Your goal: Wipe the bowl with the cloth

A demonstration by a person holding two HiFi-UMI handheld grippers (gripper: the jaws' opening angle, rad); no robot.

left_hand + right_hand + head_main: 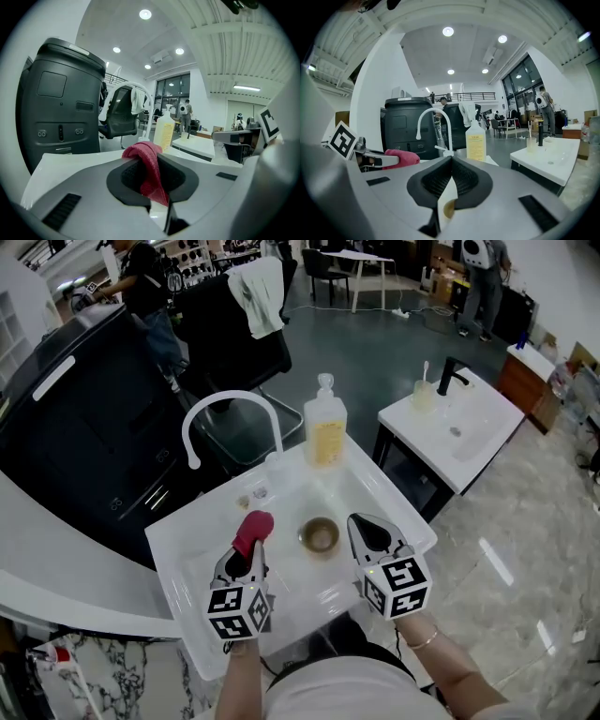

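Note:
A small brown bowl [319, 536] sits on the floor of the white sink [184, 545], near its middle. My left gripper [251, 546] hovers just left of the bowl, shut on a red cloth [253, 527] that sticks out past its tips. In the left gripper view the cloth [151, 177] hangs pinched between the dark pads of that gripper [148, 158]. My right gripper [362, 524] is just right of the bowl, shut and empty. In the right gripper view its pads meet at the tip [451, 161], and a sliver of the bowl [448, 209] shows below them.
A white arched faucet [230, 409] and a yellow soap bottle [325, 432] stand at the sink's far edge. A second white basin unit [459, 427] stands to the right. A black chair [234, 329] and a black machine [84, 418] are behind. People stand far back.

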